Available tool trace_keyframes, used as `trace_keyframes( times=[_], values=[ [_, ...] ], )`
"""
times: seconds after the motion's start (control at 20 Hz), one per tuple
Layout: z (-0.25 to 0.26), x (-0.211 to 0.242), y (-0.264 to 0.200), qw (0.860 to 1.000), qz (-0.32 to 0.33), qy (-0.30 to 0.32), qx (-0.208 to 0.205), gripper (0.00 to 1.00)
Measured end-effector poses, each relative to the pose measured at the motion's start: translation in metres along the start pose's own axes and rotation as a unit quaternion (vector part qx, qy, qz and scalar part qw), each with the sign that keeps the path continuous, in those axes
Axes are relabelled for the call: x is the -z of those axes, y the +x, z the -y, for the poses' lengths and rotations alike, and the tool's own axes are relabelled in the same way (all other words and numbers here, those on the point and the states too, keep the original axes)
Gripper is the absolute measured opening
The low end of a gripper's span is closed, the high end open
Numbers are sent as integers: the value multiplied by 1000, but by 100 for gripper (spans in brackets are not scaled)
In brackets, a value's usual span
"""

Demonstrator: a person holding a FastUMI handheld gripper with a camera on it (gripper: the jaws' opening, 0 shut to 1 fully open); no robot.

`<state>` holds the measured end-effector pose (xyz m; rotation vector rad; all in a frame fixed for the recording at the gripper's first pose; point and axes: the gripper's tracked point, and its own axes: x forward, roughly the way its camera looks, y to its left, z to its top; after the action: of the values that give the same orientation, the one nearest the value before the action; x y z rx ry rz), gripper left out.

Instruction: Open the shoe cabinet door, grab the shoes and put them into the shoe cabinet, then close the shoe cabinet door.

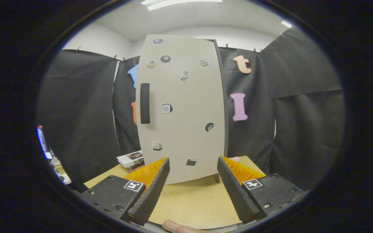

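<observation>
Your gripper [193, 168] hovers with jaws wide apart and empty before the shut shoe cabinet door [181, 106] on the counter [189, 200], fitting either start or finish.

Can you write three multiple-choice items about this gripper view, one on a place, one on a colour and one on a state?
1. Where on the grey sticker-covered shoe cabinet door is the black vertical bar handle?
A. near the door's edge toward the stack of books
B. in the door's middle
C. along its top edge

2. What colour is the wooden table top?
A. white
B. light yellowish wood
C. dark blue

3. How is the gripper?
A. shut on the handle
B. shut on a shoe
C. open, holding nothing

Answers:
1 A: the handle runs along the edge above the stack of books.
2 B: pale wood shows between the fingers.
3 C: the fingers stand wide apart, with the cabinet beyond them.
</observation>
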<state>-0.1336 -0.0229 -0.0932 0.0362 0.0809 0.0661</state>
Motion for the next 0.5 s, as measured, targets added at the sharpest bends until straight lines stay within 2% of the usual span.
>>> trace_keyframes(
  times=[0.25,0.5],
  values=[
    [-11,-11,-15,999,28,-25,-1,97],
    [-14,-7,-21,999,27,-31,-8,98]
  ],
)
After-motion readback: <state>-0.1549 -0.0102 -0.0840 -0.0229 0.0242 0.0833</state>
